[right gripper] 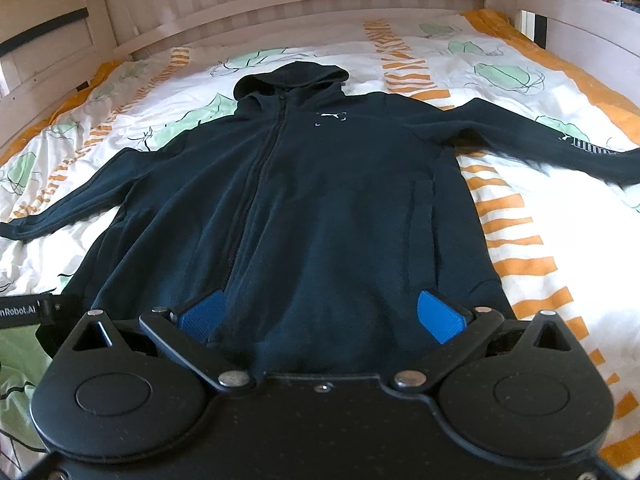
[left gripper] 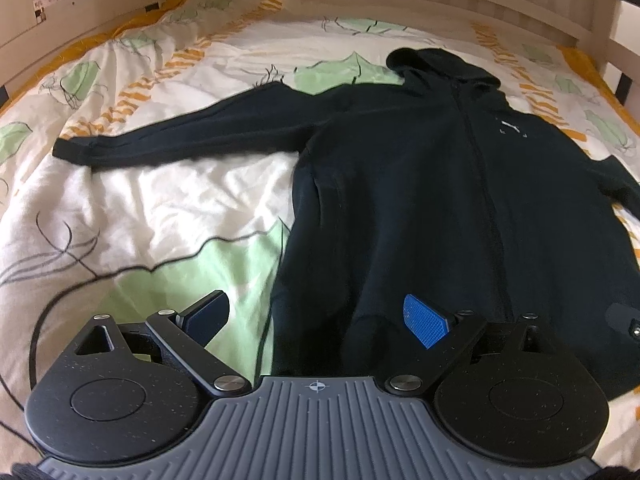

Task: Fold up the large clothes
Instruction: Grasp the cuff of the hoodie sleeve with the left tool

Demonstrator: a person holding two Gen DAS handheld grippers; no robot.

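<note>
A dark navy zip hoodie lies flat on the bed, front up, hood toward the headboard, both sleeves spread out sideways. It also shows in the right wrist view. My left gripper is open and empty, above the hoodie's bottom left hem corner. My right gripper is open and empty, above the middle of the bottom hem. The left sleeve stretches far left. The right sleeve bears white lettering.
The bed has a white duvet with green leaves and orange stripes. A wooden headboard and side rails enclose the bed. The other gripper's edge shows at the left of the right wrist view.
</note>
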